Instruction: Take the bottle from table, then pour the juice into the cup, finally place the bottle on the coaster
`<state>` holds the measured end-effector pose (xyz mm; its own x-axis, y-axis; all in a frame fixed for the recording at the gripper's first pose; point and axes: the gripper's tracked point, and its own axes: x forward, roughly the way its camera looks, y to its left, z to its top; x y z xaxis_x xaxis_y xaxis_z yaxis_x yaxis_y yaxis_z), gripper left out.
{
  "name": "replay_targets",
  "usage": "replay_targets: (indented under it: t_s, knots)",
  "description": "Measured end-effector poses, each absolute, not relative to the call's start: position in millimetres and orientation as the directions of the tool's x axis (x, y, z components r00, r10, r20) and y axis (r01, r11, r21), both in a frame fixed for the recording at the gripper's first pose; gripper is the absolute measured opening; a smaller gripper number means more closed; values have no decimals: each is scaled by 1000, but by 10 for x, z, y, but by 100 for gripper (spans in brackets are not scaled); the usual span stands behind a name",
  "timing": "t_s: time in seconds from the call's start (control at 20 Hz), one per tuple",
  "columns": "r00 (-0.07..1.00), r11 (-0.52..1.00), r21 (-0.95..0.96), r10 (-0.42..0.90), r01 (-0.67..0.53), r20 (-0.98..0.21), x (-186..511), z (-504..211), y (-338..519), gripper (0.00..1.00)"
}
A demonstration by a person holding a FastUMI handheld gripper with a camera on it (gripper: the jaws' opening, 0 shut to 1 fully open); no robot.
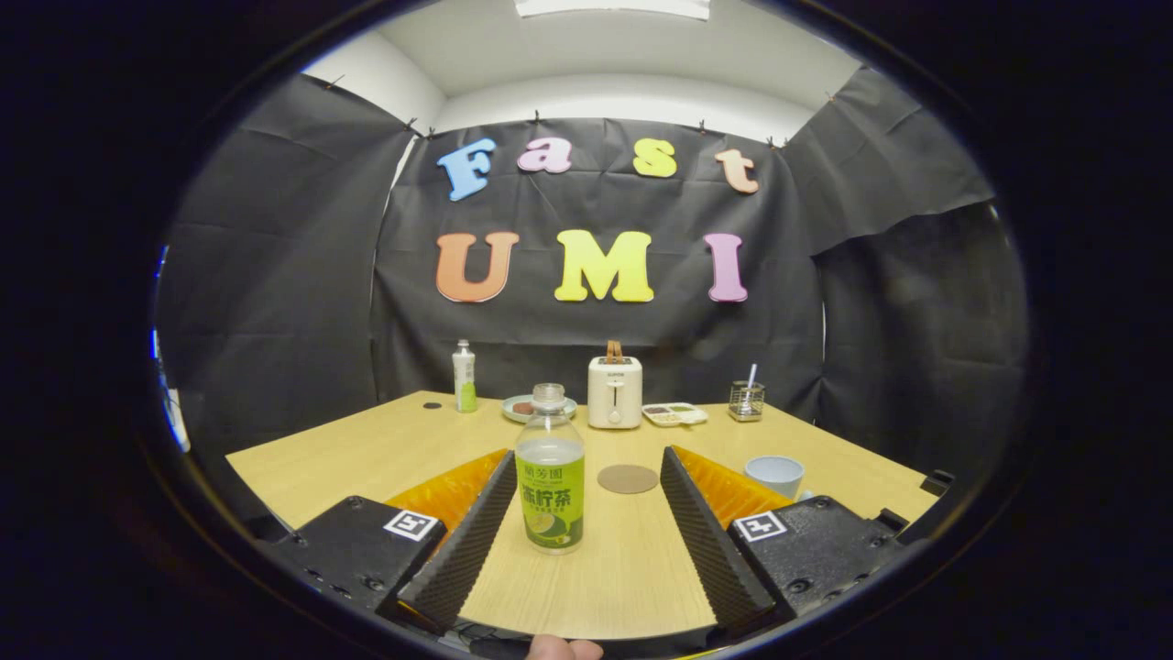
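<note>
first step, the take: the gripper stands spread around the bottle, untouched; next calls for closing squarely on it.

And here are the tongs, two long wedge-shaped fingers with ribbed, saw-toothed inner faces running their whole length. Each finger sits on a chunky black block, dotted with small screws along its lower edge. A square white tag with a black pattern marks each block. The fingers stand wide apart. A fingertip peeks in below.
</note>
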<state>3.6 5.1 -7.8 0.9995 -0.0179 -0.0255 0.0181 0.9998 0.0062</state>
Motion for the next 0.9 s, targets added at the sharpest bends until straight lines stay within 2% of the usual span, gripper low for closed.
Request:
replay_targets:
  t_s: [0.5, 0.9]
  knots:
    - [997, 1000, -7, -16, 15, -71, 187, -232, 108, 100]
    - [986, 1000, -15, -19, 17, -163, 561, -514, 218, 100]
